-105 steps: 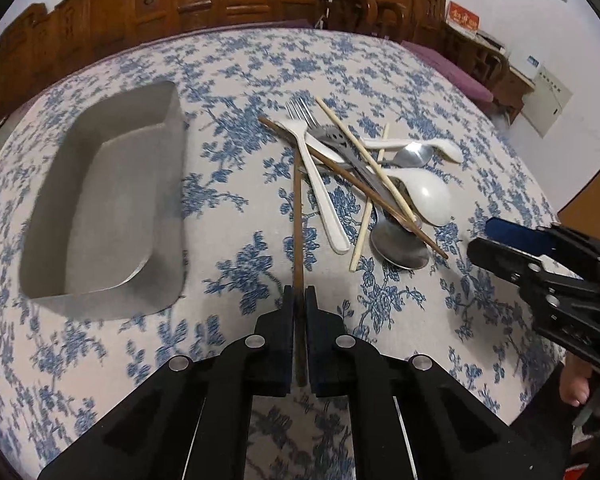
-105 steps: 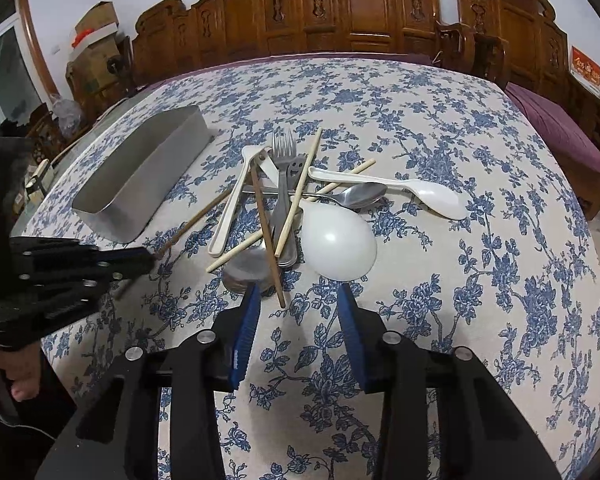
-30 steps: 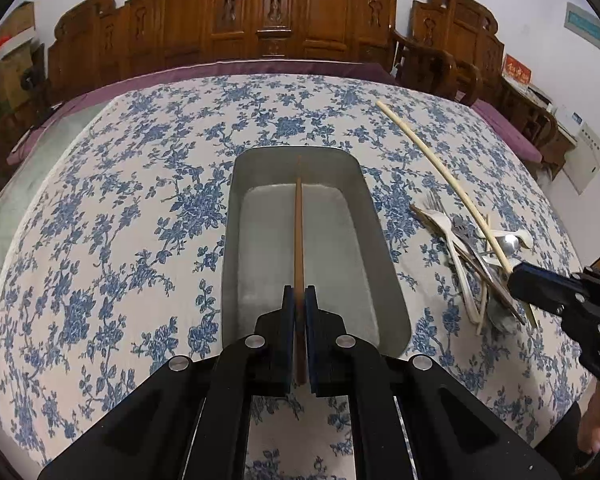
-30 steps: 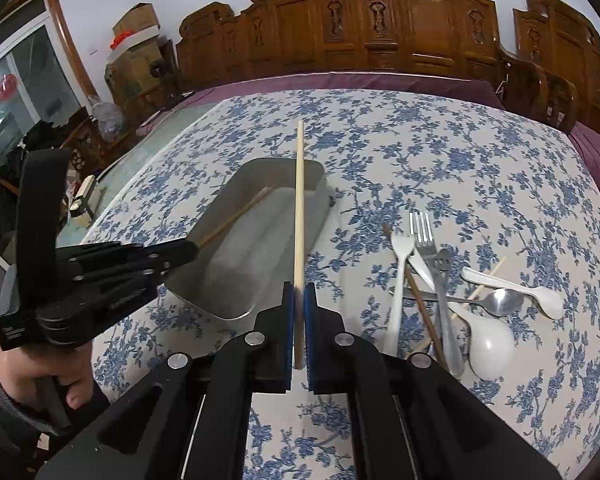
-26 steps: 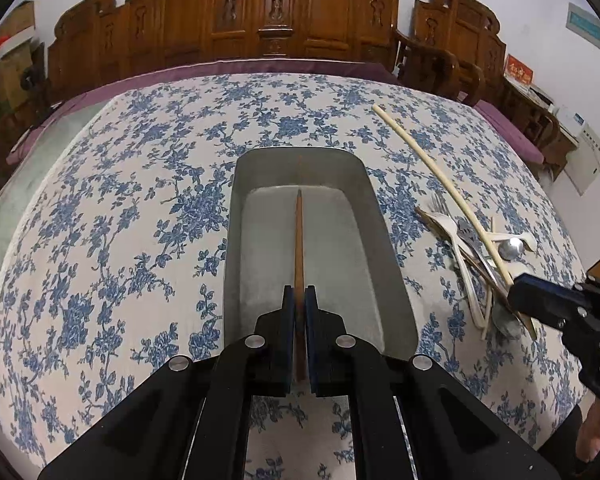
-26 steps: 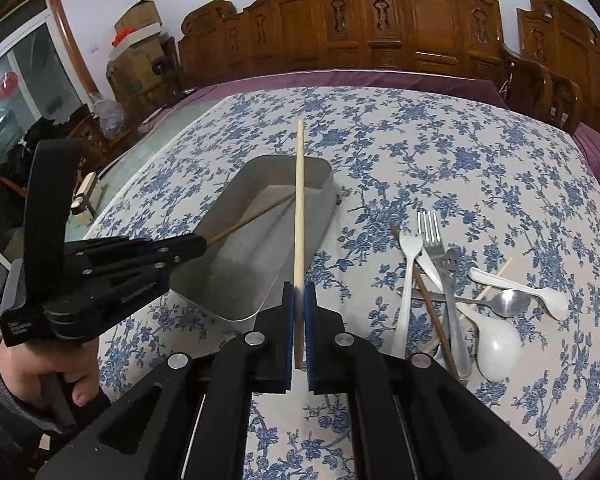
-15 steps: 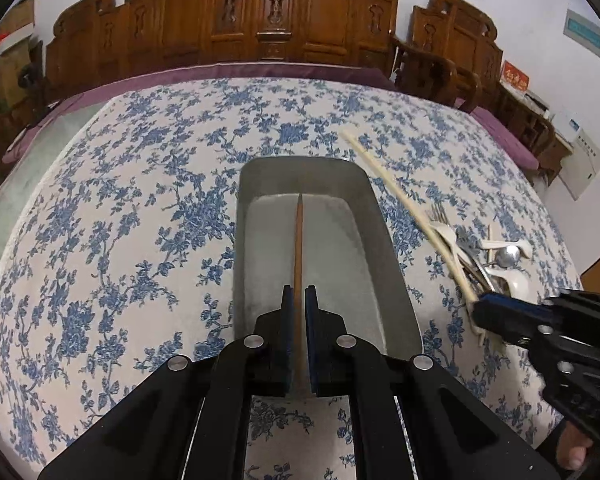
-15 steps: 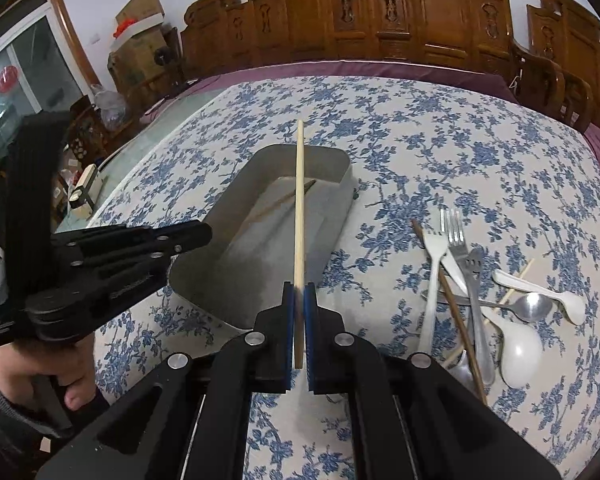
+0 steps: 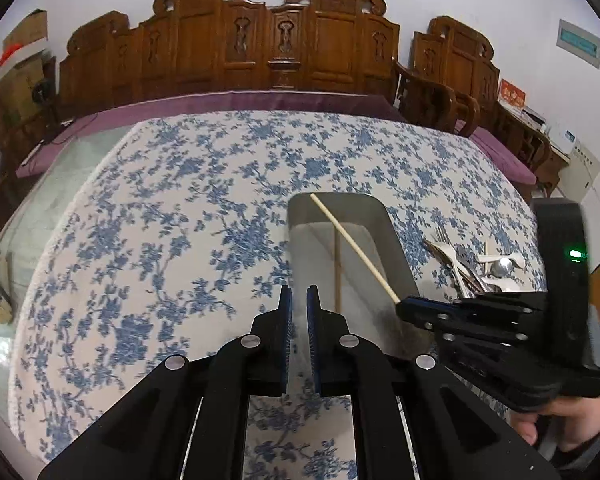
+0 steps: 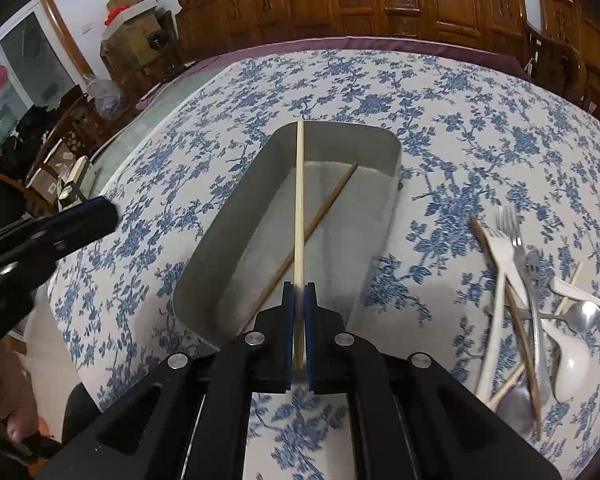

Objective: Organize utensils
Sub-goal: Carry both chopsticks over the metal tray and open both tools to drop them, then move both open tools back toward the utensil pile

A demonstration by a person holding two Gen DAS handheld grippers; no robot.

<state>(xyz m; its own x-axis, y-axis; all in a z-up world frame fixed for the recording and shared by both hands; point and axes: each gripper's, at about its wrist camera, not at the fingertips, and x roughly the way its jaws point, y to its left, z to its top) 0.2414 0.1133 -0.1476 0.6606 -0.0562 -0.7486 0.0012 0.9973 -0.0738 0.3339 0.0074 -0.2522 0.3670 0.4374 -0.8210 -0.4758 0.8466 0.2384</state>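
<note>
The near end of the dark brown wooden chopstick (image 10: 312, 226) in the grey metal tray (image 10: 384, 216) hides behind the right gripper (image 10: 299, 294). The left gripper (image 9: 299, 298), jaws just parting, holds nothing beside the tray; the right clamps the pale bamboo chopstick (image 10: 299, 208) above it. A blue-flowered tablecloth (image 9: 180, 240) fronts carved wooden chairs (image 9: 280, 40).

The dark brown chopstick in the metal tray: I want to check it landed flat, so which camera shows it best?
The right wrist view: the dark brown chopstick runs diagonally across the metal tray floor, nearly all visible, crossed only by the pale chopstick in the right gripper. The left wrist view shows it foreshortened and blurred.
</note>
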